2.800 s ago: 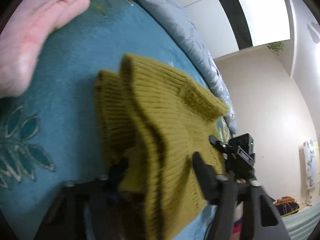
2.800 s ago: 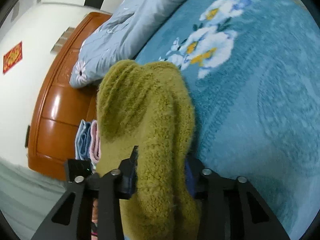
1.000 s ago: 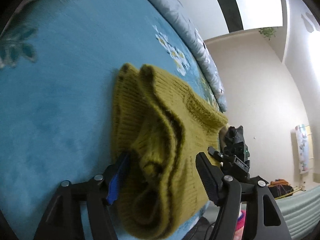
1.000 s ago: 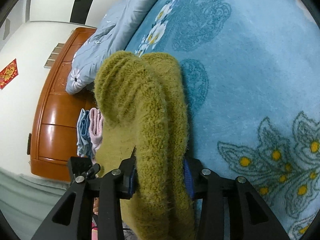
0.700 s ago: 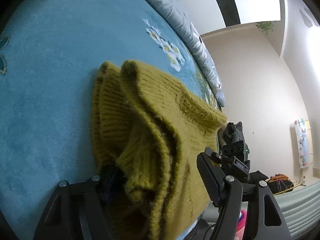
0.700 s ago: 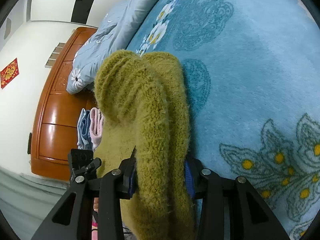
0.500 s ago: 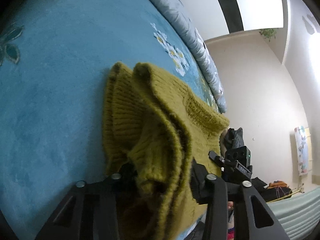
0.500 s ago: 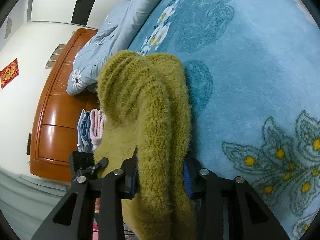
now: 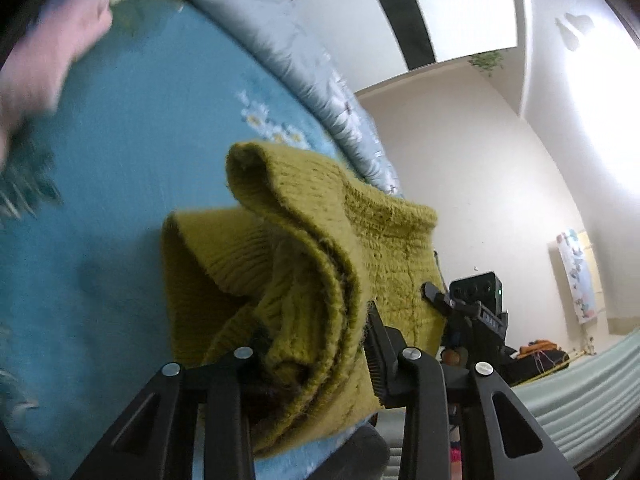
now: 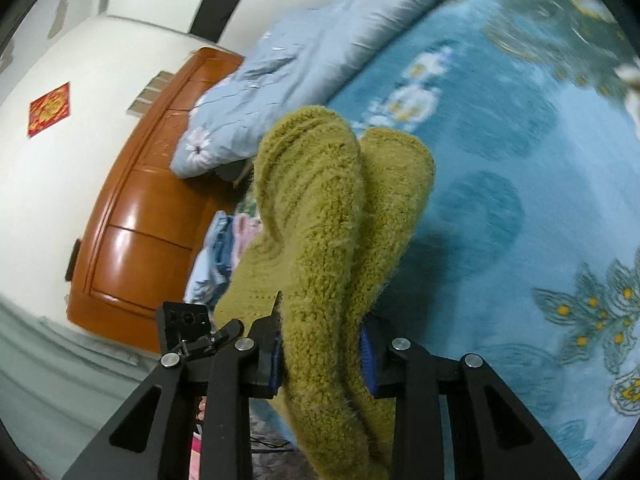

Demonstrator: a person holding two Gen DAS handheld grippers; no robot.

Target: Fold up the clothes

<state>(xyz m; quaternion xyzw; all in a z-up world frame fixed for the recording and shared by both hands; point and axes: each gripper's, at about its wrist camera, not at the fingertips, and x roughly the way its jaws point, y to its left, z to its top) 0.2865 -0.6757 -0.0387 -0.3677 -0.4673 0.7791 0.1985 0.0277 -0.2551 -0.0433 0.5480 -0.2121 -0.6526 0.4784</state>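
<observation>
The left gripper (image 9: 316, 344) and right gripper (image 10: 322, 354), jaws closing, each clamp one bunched end of the olive sweater (image 9: 304, 240), holding it above the blue bed cover (image 9: 120, 168), apparently so it can be carried or refolded.

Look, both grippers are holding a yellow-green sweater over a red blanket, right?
Not quite. The blanket under the sweater is blue with flowers, not red, as the right wrist view shows. Both the left gripper and the right gripper do hold the sweater.
</observation>
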